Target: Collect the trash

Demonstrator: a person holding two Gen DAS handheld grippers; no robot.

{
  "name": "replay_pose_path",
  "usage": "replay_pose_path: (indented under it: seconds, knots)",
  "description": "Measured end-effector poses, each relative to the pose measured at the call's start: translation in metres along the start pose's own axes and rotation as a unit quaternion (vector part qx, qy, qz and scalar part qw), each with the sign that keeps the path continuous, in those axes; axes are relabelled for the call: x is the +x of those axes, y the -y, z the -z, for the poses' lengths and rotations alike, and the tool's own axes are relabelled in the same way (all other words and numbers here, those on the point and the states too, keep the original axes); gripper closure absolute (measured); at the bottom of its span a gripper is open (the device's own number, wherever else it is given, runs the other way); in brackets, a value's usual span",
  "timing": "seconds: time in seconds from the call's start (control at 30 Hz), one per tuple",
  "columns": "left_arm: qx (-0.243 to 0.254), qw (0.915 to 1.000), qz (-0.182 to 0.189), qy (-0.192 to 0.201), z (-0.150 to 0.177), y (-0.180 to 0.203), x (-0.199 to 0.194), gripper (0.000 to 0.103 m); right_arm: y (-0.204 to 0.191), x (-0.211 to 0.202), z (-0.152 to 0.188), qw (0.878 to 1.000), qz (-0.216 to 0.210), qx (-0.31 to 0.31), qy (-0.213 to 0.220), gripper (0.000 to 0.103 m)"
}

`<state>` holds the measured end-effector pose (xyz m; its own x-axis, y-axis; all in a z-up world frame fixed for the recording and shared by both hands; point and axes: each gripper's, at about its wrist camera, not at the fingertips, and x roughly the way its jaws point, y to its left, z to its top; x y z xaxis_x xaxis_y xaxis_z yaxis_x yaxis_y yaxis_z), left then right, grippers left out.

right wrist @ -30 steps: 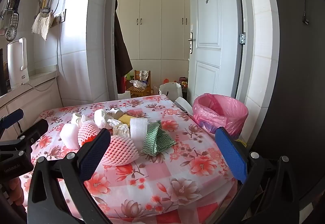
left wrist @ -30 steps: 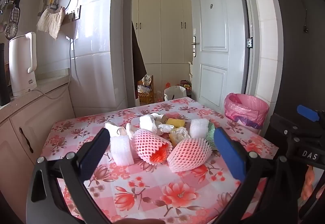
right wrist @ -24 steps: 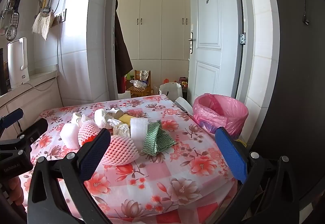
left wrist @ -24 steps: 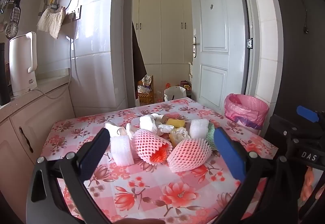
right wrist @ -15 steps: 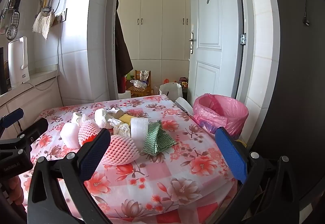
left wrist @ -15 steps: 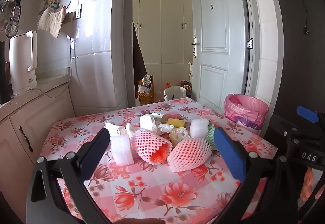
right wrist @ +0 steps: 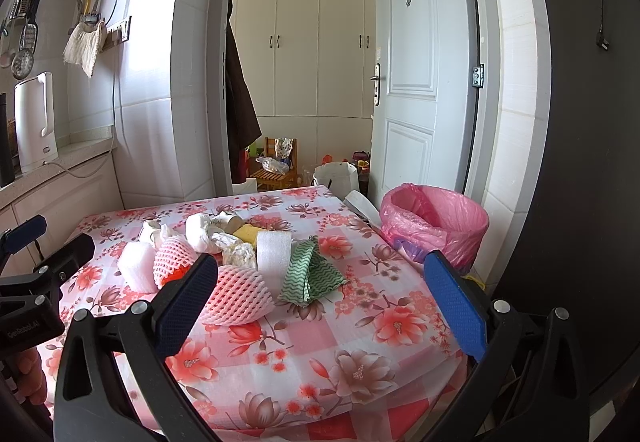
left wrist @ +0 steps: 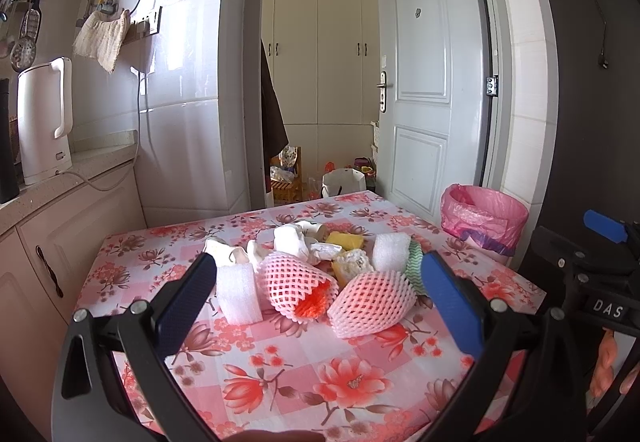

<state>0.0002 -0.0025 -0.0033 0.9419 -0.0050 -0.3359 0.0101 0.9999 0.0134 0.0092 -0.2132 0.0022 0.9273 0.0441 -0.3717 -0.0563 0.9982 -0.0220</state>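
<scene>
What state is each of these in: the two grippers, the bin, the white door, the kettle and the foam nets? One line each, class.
left gripper: open, empty.
right gripper: open, empty.
pink-lined bin: uncovered, beside the table.
white door: swung open.
kettle: upright on the counter.
pink foam nets: lying on the table.

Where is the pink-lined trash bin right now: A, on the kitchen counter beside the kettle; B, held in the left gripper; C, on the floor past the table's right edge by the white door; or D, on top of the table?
C: the pink-lined trash bin stands below the table edge, near the white door.
</scene>
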Motion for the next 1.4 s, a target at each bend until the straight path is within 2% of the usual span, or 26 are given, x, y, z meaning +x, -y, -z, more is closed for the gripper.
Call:
replay_pose_path:
  seconds: [1.4]
  knots:
    - [-0.005, 1.0, 0.0, 0.001, 0.0035, -0.005, -0.0001, 0.004, 0.0006, -0.0001, 0.0003, 1.0, 0.0, 0.0, -0.001, 0.006]
